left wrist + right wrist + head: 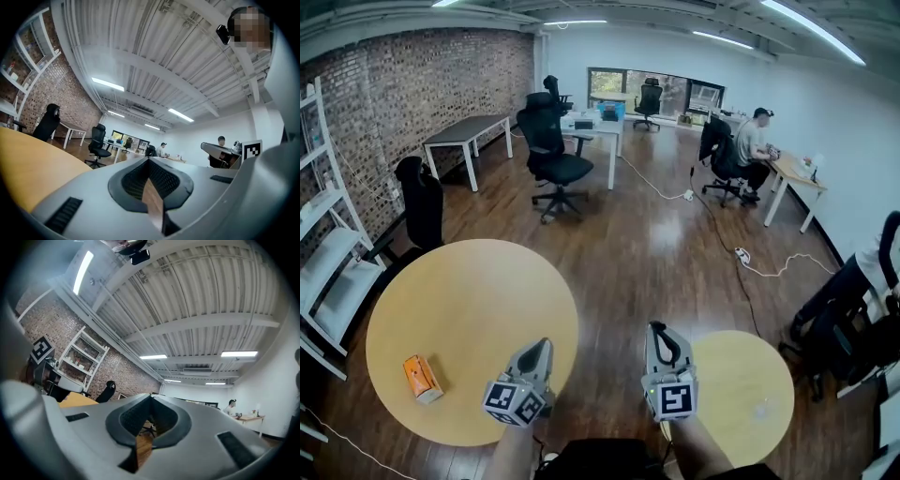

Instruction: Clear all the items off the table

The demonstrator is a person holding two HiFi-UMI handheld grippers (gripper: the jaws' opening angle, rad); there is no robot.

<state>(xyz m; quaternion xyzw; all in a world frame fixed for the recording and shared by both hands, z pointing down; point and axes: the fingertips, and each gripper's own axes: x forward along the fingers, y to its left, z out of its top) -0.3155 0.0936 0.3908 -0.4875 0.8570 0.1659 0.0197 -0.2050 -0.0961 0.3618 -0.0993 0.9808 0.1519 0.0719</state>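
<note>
round table (469, 300) | orange box (423, 378); long axis upper-left to lower-right

2 round wooden tables, 1 large (469, 291), 1 small (750, 375), 1 orange box (422, 378), 2 grippers, 1 left (544, 347), 1 right (657, 330), 5 black office chairs (553, 141), 1 white shelf unit (328, 253), 2 people, 1 at a far desk (755, 141), 1 cut off at the right edge (872, 272)

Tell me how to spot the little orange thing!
Find the big round wooden table by the brick wall. Near its front left edge lies a small orange packet, the only thing lying on that tabletop.
</note>
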